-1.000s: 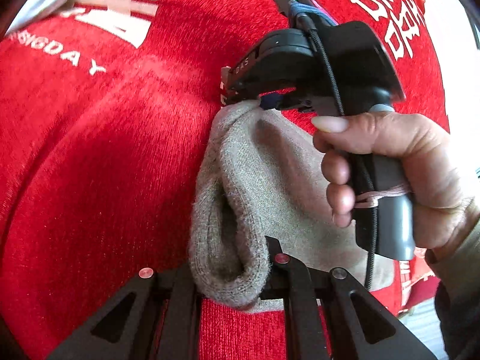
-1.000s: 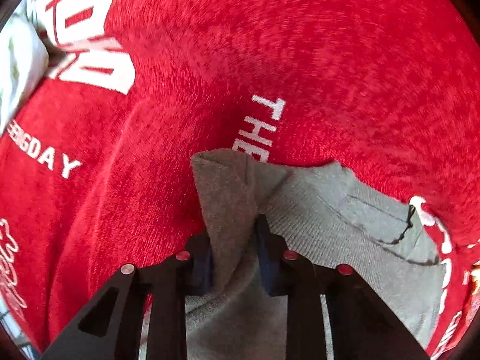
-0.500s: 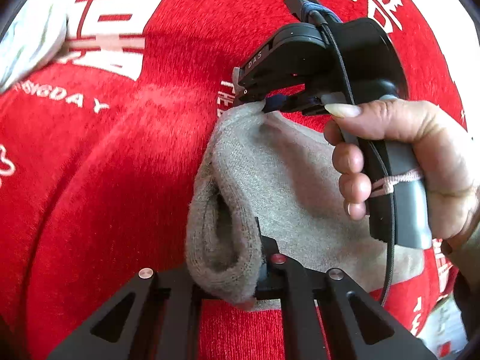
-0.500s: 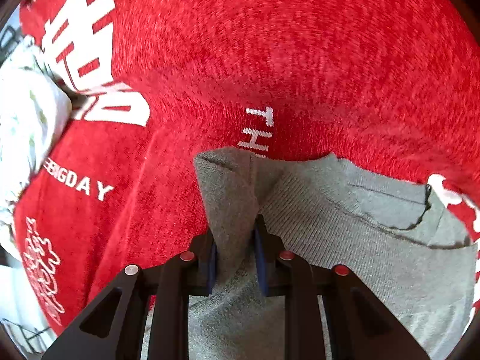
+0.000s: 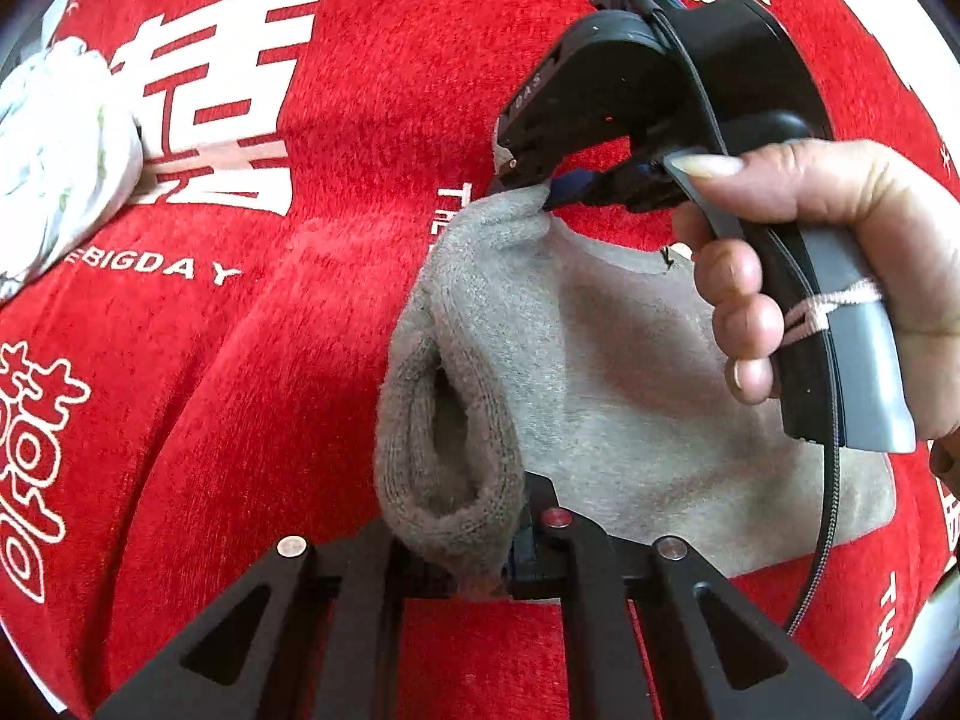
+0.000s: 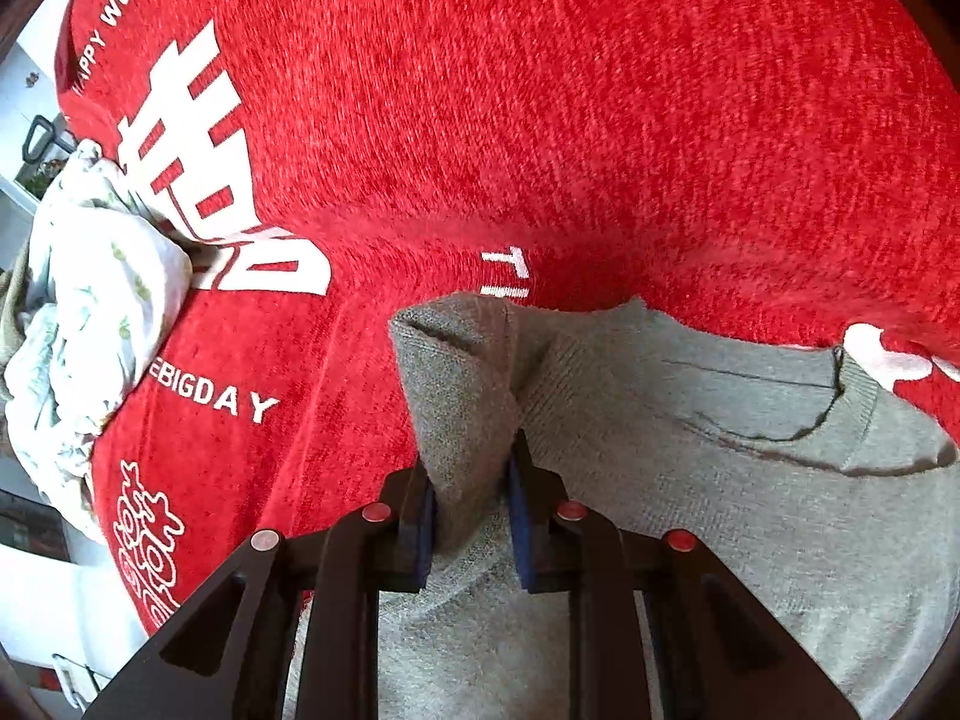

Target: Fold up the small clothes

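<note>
A small grey knitted sweater (image 5: 606, 396) lies on a red cloth with white lettering (image 5: 252, 360). My left gripper (image 5: 474, 546) is shut on a rolled edge of the sweater at the bottom of the left wrist view. My right gripper (image 5: 543, 189), held by a hand, is shut on another corner of the same edge further off. In the right wrist view the right gripper (image 6: 471, 516) pinches a raised fold of the sweater (image 6: 690, 480), whose neckline (image 6: 840, 384) shows at right.
A crumpled white garment with green print (image 6: 90, 324) lies at the left on the red cloth (image 6: 540, 120); it also shows in the left wrist view (image 5: 54, 162). The cloth's left edge and a white floor show in the right wrist view.
Both grippers have lifted and pulled back with the sweater edge held. More of the red cloth and the white garment has come into view.
</note>
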`<action>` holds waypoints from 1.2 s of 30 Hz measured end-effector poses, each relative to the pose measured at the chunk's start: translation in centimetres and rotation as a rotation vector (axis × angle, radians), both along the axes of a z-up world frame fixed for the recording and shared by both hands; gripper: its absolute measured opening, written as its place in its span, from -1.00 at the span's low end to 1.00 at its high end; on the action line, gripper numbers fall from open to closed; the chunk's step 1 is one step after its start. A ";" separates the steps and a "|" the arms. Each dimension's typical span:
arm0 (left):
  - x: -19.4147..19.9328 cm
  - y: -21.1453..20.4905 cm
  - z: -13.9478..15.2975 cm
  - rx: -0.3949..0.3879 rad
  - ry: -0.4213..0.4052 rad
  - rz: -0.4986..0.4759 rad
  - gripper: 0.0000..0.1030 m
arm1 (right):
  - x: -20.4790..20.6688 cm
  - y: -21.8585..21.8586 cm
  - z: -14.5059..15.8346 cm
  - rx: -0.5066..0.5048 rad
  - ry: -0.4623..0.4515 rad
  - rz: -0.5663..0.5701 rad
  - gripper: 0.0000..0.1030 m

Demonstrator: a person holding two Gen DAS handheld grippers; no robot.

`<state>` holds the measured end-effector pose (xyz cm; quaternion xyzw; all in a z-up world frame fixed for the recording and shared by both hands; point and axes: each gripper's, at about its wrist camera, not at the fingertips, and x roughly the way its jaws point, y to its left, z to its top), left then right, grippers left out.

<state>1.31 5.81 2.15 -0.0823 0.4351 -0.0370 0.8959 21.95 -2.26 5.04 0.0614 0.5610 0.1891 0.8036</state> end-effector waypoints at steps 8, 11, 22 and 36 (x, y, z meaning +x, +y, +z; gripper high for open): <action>-0.4 -1.7 1.6 0.060 0.004 -0.015 -0.80 | 0.2 -1.6 1.2 0.060 0.008 -0.027 -0.57; -0.5 -2.3 2.3 0.082 -0.001 -0.021 -0.80 | 0.3 -2.2 2.0 0.091 0.009 -0.036 -0.57; -1.3 -5.4 4.7 0.153 -0.024 -0.057 -0.80 | 0.3 -4.7 3.8 0.191 0.023 -0.057 -0.57; -1.3 -8.5 6.0 0.225 -0.015 -0.066 -0.80 | 0.0 -8.9 4.3 0.272 0.015 -0.064 -0.58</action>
